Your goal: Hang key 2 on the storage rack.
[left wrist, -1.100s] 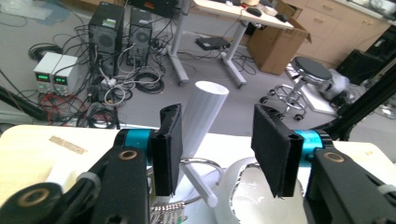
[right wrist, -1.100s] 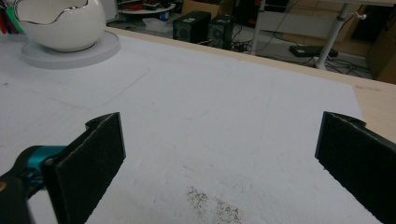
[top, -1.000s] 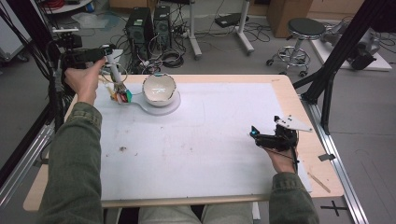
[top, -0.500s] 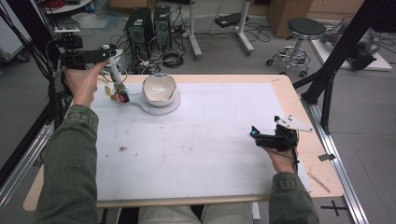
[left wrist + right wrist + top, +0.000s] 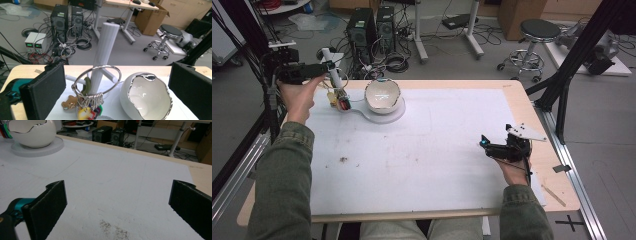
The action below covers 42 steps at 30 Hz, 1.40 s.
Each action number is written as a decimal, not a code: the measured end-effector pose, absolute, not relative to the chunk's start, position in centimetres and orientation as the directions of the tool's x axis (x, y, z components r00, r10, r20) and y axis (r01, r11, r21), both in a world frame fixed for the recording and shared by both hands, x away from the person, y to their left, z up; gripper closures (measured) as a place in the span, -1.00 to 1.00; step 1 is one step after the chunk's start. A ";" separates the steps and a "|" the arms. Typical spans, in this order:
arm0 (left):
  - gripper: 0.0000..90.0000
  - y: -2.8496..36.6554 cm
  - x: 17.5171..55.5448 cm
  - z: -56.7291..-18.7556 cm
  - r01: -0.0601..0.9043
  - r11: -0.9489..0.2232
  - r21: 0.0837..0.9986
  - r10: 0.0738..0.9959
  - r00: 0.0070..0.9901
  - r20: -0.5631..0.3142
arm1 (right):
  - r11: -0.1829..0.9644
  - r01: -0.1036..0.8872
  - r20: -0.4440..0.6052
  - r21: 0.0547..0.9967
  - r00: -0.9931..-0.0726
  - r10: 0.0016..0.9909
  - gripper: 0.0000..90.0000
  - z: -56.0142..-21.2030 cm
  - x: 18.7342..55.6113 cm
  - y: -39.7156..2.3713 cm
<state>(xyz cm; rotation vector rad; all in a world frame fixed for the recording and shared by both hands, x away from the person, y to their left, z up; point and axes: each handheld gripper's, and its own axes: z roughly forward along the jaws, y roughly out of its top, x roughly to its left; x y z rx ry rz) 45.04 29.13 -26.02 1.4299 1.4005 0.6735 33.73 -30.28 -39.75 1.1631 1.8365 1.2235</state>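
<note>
A white stand's post (image 5: 106,45) rises at the table's far left, and a metal key ring (image 5: 93,96) with several coloured tags hangs on its side peg. My left gripper (image 5: 117,75) is open. Its jaws have just been opening; the ring and post sit in the gap ahead, and neither pad touches them. From above, the left gripper (image 5: 328,66) is held level just left of the post (image 5: 335,75), with the key ring (image 5: 340,101) below. My right gripper (image 5: 484,142) rests open near the table's right edge, with bare mat between its jaws.
A white bowl (image 5: 382,95) with a jagged silver rim sits on the stand's round base (image 5: 398,113), right of the post. A white mat (image 5: 427,150) covers the tabletop. A dark speck patch (image 5: 113,230) lies before the right gripper (image 5: 117,195). Computers and cables crowd the floor beyond.
The left gripper has opened and drawn back up and to the left, away from the key ring, which stays hanging on the stand. The right hand has not moved.
</note>
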 end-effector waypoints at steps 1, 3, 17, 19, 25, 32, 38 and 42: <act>-0.96 29.0 44.9 -26.1 0.411 0.141 0.901 0.955 0.184 -0.234 | 0.186 0.314 -0.043 0.931 -0.410 0.911 -0.98 -39.8 33.8 -30.3; -0.96 28.8 44.7 -26.2 0.412 0.118 0.904 0.958 0.191 -0.212 | 0.185 0.315 -0.043 0.931 -0.409 0.912 -0.99 -39.8 33.8 -30.3; -0.96 28.0 42.7 -27.5 0.396 0.027 0.918 0.971 0.207 -0.118 | 0.188 0.314 -0.045 0.931 -0.410 0.911 -0.99 -39.8 33.8 -30.3; -0.96 28.1 42.5 -27.7 0.393 0.030 0.919 0.971 0.208 -0.121 | 0.185 0.317 -0.042 0.930 -0.408 0.912 -0.98 -39.8 33.8 -30.3; -0.96 28.5 41.6 -28.4 0.397 0.025 0.917 0.966 0.228 -0.125 | 0.182 0.320 -0.039 0.930 -0.407 0.912 -0.98 -39.8 33.8 -30.3; -0.96 29.0 40.3 -29.1 0.388 0.021 0.921 0.966 0.228 -0.118 | 0.175 0.323 -0.030 0.930 -0.407 0.913 -0.99 -39.7 33.7 -30.3; -0.96 29.4 39.7 -30.1 0.388 0.031 0.921 0.966 0.224 -0.127 | 0.179 0.318 -0.036 0.931 -0.407 0.913 -0.99 -39.7 33.7 -30.4; -0.96 29.5 39.2 -30.9 0.375 0.026 0.927 0.966 0.228 -0.120 | 0.180 0.318 -0.038 0.931 -0.405 0.913 -0.99 -39.7 33.8 -30.4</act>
